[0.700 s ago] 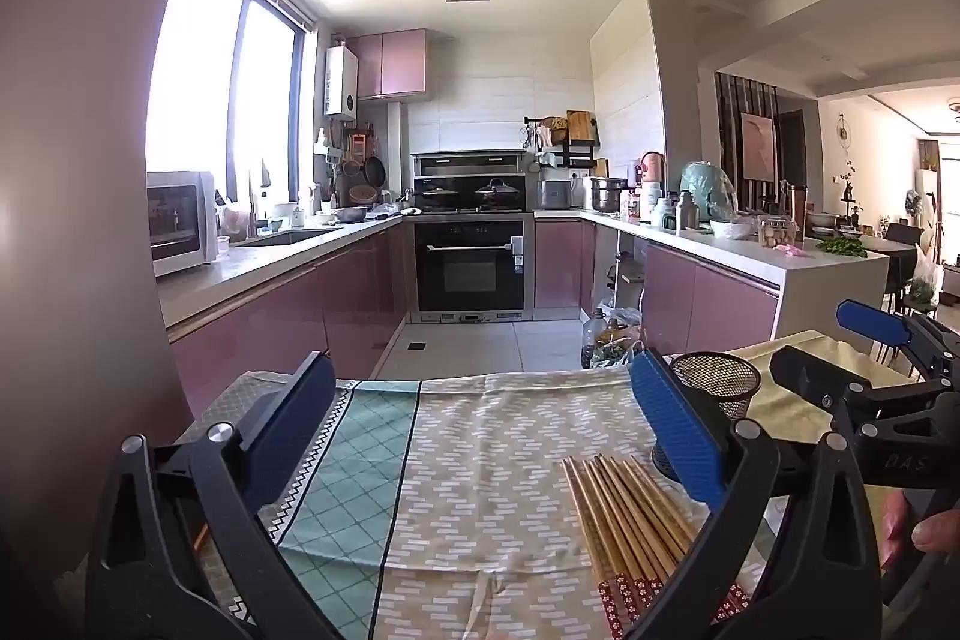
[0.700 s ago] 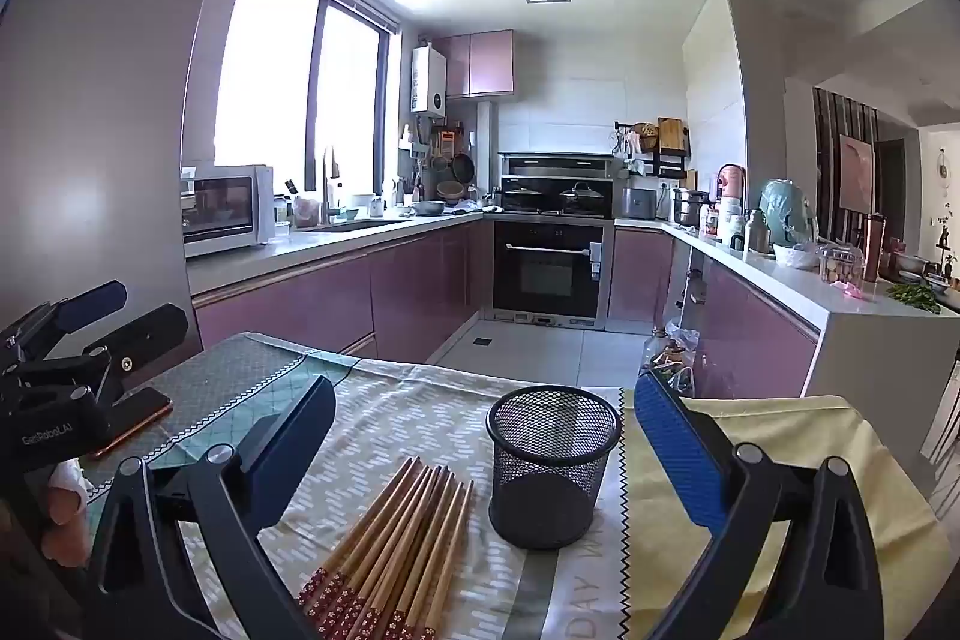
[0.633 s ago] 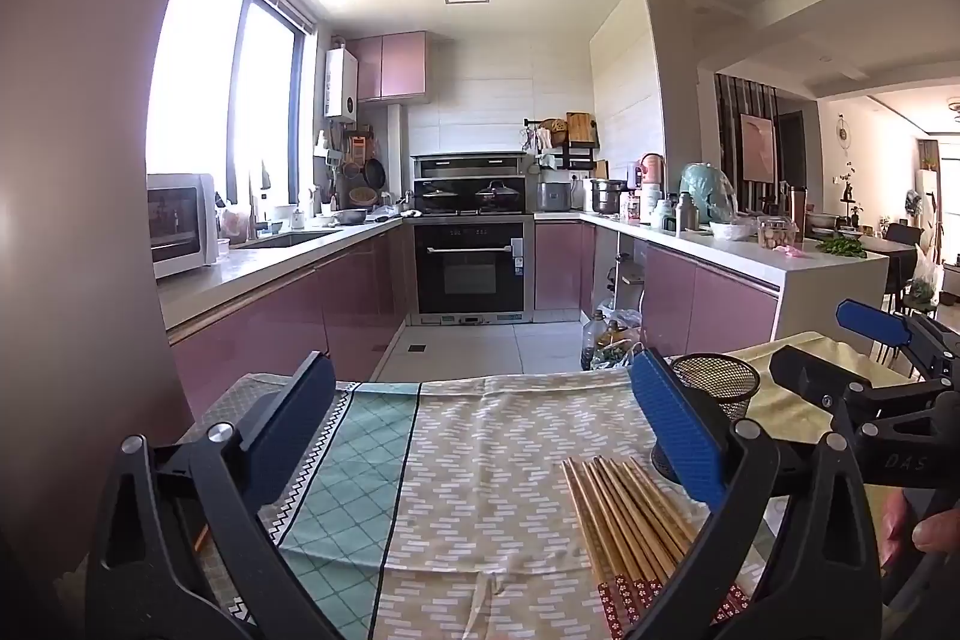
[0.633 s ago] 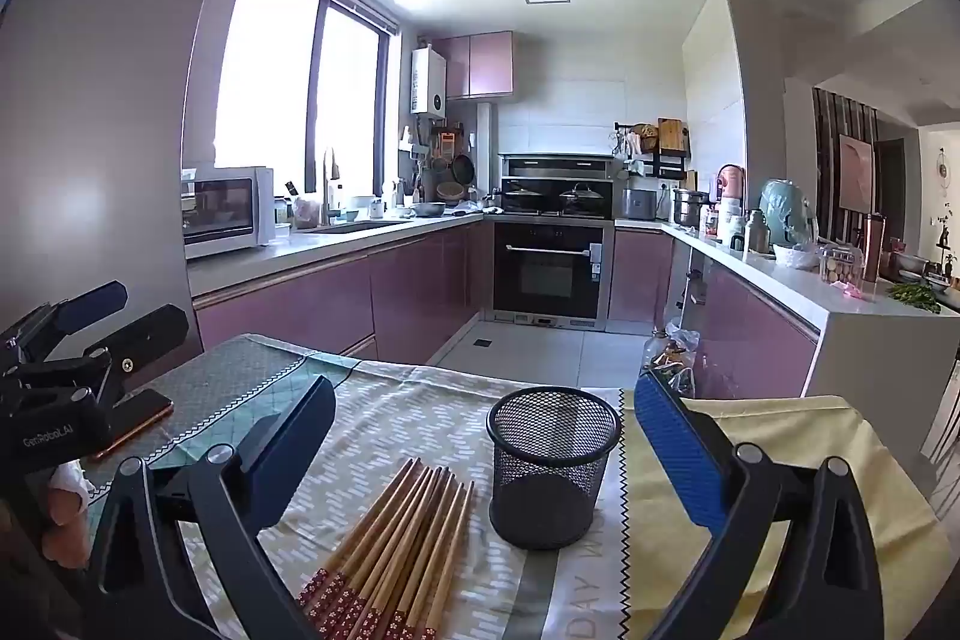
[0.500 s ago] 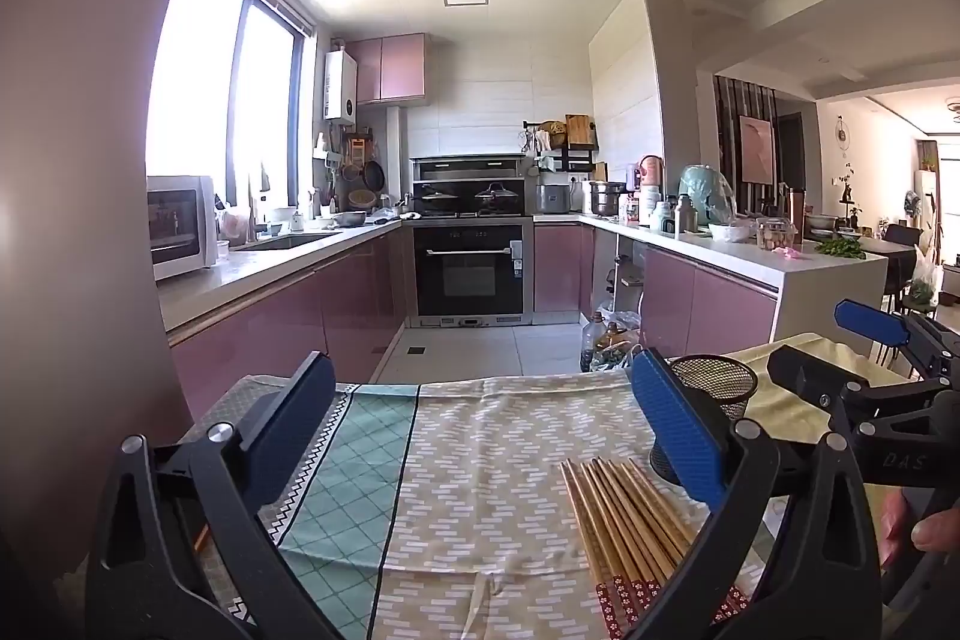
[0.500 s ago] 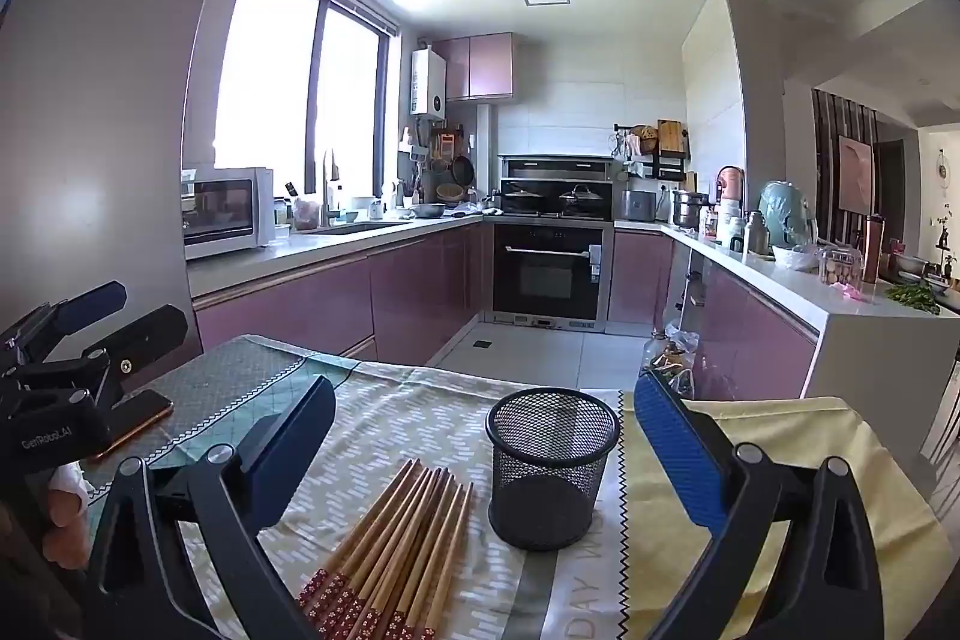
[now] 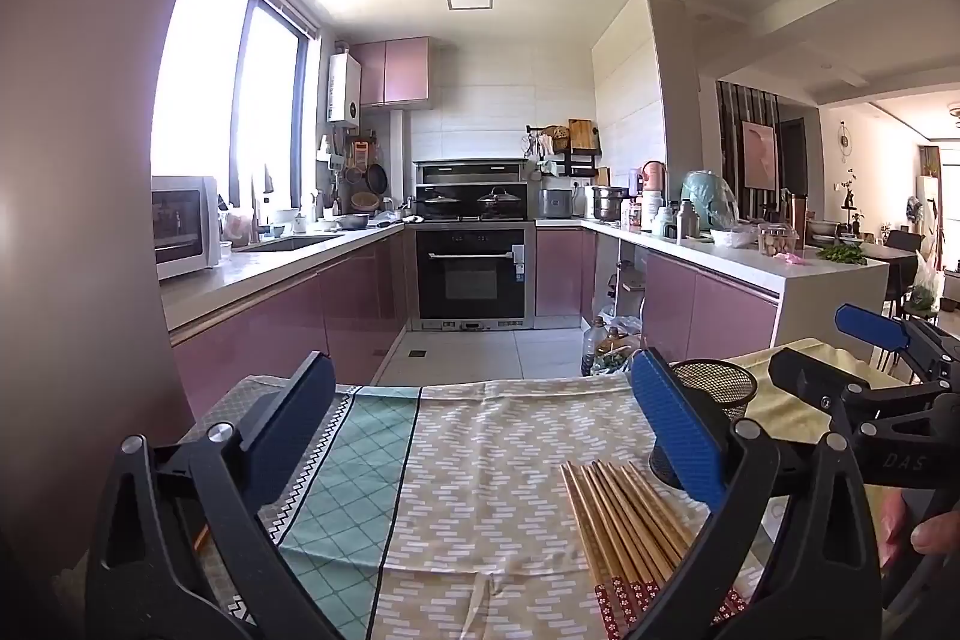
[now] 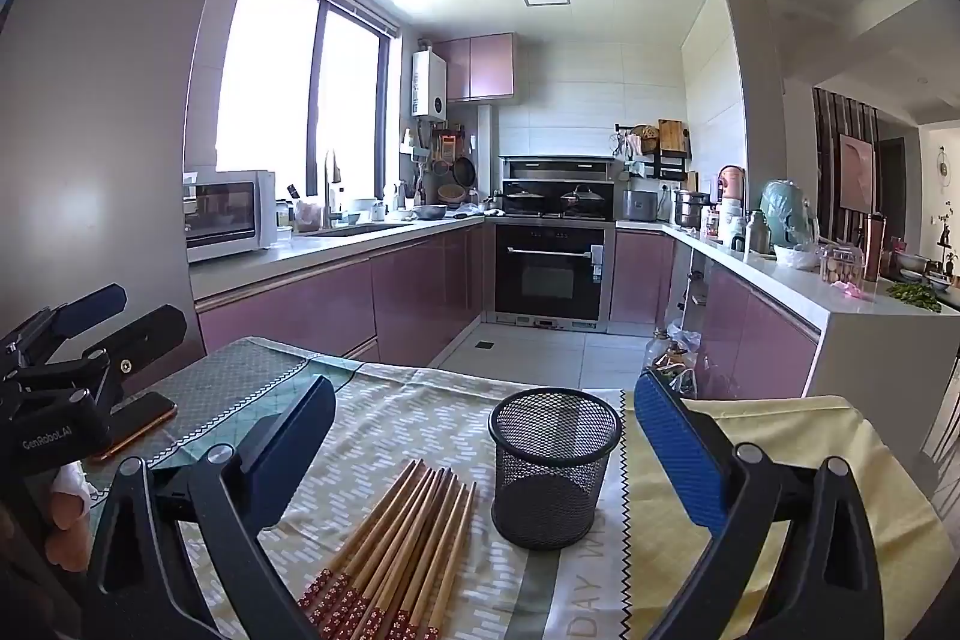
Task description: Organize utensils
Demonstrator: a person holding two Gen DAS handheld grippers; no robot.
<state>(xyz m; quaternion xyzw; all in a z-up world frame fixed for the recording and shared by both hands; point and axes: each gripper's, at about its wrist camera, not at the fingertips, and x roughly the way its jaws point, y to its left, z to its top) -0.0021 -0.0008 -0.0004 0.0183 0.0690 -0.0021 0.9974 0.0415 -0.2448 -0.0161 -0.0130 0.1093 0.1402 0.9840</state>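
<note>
Several wooden chopsticks (image 8: 399,550) with red patterned ends lie side by side on the patterned tablecloth (image 8: 420,424). Just right of them stands an upright black mesh cup (image 8: 553,466), with nothing visible inside it. My right gripper (image 8: 480,436) hovers open above the cloth, chopsticks and cup showing between its blue pads, touching neither. My left gripper (image 7: 480,418) is open too, over bare cloth (image 7: 492,460); the chopsticks (image 7: 624,520) lie just inside its right finger and the mesh cup (image 7: 717,388) shows behind that finger. Each gripper appears at the edge of the other's view.
A phone with an orange rim (image 8: 135,424) lies on the cloth's left part under the left gripper (image 8: 66,370). A person's fingers (image 7: 936,532) hold the right gripper (image 7: 870,358). Beyond the table's far edge are the kitchen floor, pink cabinets and an oven (image 7: 471,274).
</note>
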